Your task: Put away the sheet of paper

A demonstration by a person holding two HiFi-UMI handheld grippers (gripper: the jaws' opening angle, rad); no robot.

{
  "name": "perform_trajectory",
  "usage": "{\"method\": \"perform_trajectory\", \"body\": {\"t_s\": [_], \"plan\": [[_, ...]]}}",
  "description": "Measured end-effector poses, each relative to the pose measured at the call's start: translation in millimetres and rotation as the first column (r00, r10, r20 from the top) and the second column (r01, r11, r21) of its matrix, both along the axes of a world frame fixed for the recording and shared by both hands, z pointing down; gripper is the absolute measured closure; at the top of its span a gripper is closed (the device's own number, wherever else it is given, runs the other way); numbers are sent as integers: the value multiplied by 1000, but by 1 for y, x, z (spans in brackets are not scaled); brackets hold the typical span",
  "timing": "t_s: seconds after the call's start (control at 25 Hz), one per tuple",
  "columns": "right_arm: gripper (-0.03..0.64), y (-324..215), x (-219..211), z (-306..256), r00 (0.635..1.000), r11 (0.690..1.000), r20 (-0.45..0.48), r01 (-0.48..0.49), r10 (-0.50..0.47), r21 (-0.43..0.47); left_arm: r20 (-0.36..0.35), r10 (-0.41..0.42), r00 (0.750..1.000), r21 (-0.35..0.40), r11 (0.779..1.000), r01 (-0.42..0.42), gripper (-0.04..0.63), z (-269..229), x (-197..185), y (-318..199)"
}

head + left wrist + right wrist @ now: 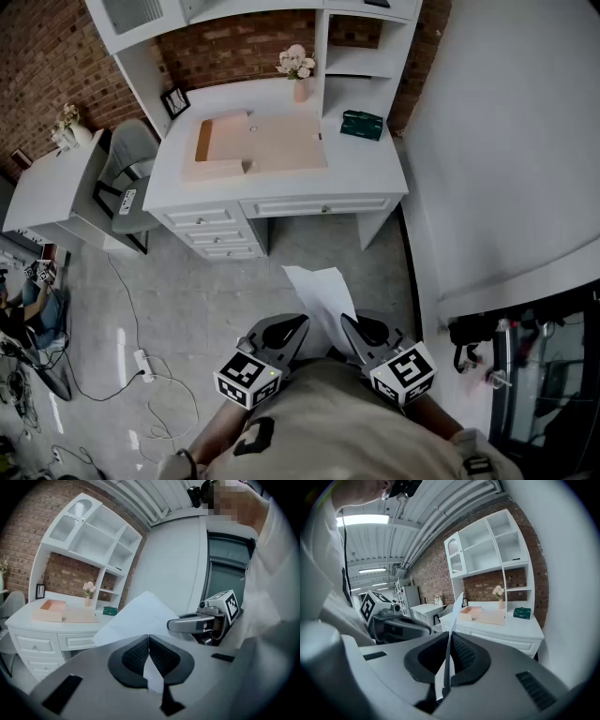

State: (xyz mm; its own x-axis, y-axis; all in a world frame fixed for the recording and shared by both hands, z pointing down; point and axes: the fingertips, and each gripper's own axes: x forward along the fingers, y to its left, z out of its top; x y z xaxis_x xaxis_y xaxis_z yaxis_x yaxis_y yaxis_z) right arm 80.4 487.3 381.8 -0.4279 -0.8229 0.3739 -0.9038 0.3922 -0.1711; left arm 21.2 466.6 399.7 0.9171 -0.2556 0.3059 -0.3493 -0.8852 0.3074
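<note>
A white sheet of paper (322, 297) hangs in the air between my two grippers, out in front of the person's chest. My left gripper (296, 328) is shut on the sheet's left edge, and the paper (136, 617) fans out beyond its jaws. The right gripper (347, 326) is shut on the opposite edge, where the sheet (451, 625) shows edge-on, standing thin between the pads. Far ahead on the white desk (366, 164) lies an open pink folder or box (258, 145), seen small in the left gripper view (63, 612) and the right gripper view (483, 615).
The desk has drawers (220, 234), shelves above, a flower vase (299, 77), a small picture frame (175, 100) and a green box (362, 124). A grey chair (127, 183) stands left of it. Cables and a power strip (143, 361) lie on the floor. A white wall (506, 141) runs along the right.
</note>
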Motion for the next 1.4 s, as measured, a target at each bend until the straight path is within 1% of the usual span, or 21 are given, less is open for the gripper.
{"method": "perform_trajectory", "body": {"t_s": [0.12, 0.28, 0.4, 0.56, 0.76, 0.88, 1.04, 1.24, 1.4], "plan": [[589, 3, 14, -3, 1000, 1000, 7, 7, -7, 0, 4, -11, 1000, 23, 1000, 11, 578, -2, 16, 1], [589, 8, 28, -2, 1000, 1000, 10, 21, -21, 5, 17, -4, 1000, 36, 999, 4, 578, -1, 32, 14], [589, 7, 37, -3, 1000, 999, 16, 25, -25, 23, 31, -26, 999, 55, 998, 24, 578, -2, 38, 16], [589, 10, 57, -1, 999, 999, 31, 4, -6, 49, 46, -53, 997, 77, 996, 50, 578, -2, 47, 19], [589, 12, 74, 5, 999, 999, 34, 6, -8, 49, 84, -42, 996, 101, 994, 33, 578, 0, 63, 26], [589, 15, 78, 7, 999, 998, 26, 23, -25, 53, 94, -44, 995, 99, 994, 35, 578, 2, 71, 30], [589, 19, 82, 5, 998, 999, 55, 32, -34, 37, 105, -47, 993, 87, 996, 38, 577, 6, 79, 36], [589, 24, 91, 12, 997, 999, 67, 44, -46, 29, 139, -46, 989, 68, 997, 37, 578, 10, 86, 43], [589, 20, 94, 17, 996, 999, 78, 48, -49, 17, 147, -39, 988, 72, 997, 29, 578, 8, 89, 40]]}}
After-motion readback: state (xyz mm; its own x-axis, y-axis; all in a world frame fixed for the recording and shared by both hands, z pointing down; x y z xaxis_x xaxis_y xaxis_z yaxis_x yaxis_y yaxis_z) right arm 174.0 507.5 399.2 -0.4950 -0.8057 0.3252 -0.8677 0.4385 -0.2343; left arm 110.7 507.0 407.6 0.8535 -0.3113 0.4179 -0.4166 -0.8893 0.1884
